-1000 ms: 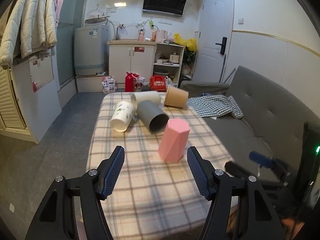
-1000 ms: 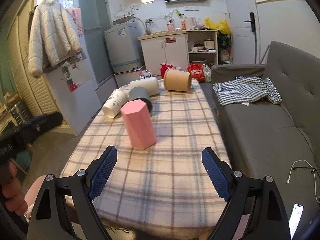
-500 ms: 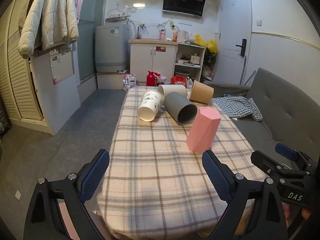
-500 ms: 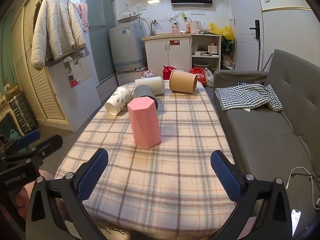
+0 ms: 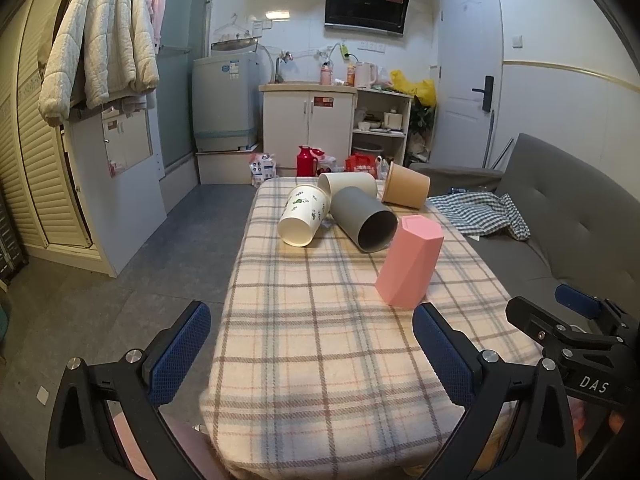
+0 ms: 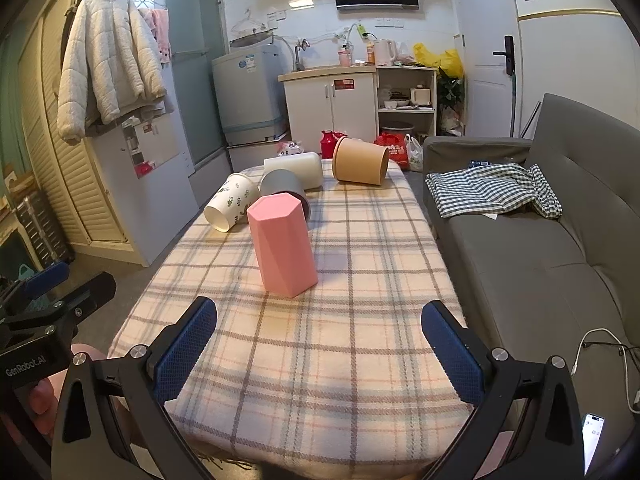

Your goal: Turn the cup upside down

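Observation:
A pink faceted cup stands upside down on the plaid-covered table. Behind it several cups lie on their sides: a white leaf-print paper cup, a grey cup, a cream cup and a tan cup. My left gripper is open and empty over the table's near end. My right gripper is open and empty, well short of the pink cup.
A grey sofa with a checked cloth runs along the table's right side. A phone and white cable lie at the sofa's near end. Cabinets, a washing machine and red containers stand at the far wall.
Both grippers have pulled back from the pink cup toward the table's near end and opened wider. The pink cup stays standing upside down.

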Demonstrator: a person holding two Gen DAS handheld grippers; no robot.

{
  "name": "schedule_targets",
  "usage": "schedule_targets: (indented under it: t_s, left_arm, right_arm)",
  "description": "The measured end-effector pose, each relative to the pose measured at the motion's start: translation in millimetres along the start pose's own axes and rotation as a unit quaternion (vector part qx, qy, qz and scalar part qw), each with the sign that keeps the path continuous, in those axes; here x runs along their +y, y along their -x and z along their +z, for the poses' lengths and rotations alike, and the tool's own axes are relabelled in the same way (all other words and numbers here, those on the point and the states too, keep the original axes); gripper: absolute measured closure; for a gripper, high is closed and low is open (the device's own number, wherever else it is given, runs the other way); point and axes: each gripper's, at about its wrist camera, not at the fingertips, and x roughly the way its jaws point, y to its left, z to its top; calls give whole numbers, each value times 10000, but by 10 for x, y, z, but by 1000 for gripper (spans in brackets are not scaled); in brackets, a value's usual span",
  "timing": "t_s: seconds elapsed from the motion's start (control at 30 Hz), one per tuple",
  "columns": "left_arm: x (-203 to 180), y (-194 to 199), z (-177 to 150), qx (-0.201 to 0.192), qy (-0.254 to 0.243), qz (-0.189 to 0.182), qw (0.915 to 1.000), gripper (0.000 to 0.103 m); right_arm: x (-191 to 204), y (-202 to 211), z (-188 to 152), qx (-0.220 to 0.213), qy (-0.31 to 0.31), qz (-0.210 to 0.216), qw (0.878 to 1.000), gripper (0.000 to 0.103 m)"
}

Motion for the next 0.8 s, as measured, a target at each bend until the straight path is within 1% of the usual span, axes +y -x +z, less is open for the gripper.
schedule_targets:
  t_s: [0.43, 0.8]
  left_arm:
    - [-73, 19, -7, -38, -144, -18, 9999, 0]
    - [-74, 22, -24, -13, -162, -20, 9999, 0]
  right_arm:
    - [-32, 20, 2, -33, -26, -53, 10000, 0]
    - [-37, 28, -2, -38, -26, -60, 10000, 0]
